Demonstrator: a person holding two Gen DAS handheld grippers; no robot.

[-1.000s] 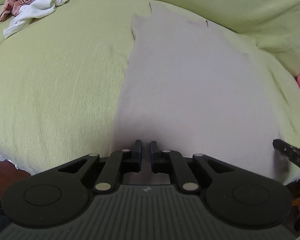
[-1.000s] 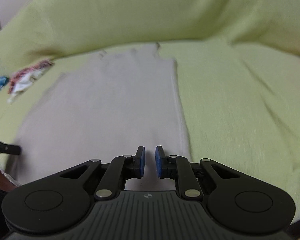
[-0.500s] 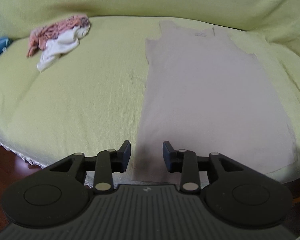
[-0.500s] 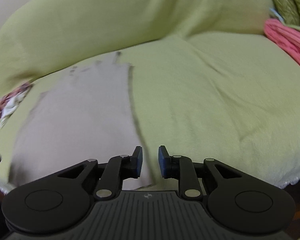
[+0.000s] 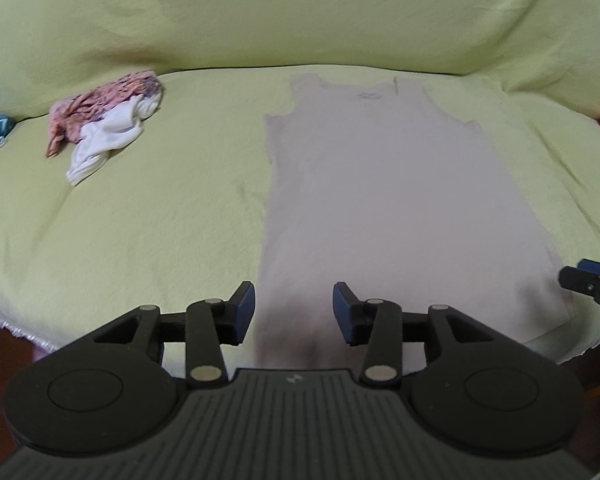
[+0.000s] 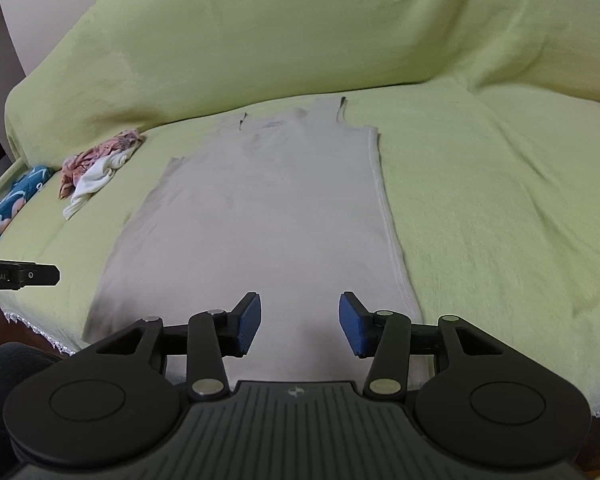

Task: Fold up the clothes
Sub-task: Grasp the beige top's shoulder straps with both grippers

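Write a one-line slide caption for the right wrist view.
Open right gripper above the hem of a pale beige sleeveless top spread flat on a lime-green sofa cover.

- The tank top [image 5: 384,208] lies flat on the sofa cover [image 5: 148,240], straps at the far end, hem nearest the tongs.
- Left gripper [image 5: 294,312] sits above the hem's left corner, right gripper [image 6: 300,322] above its right part.
- A clothes heap [image 5: 108,128] lies far left of both.
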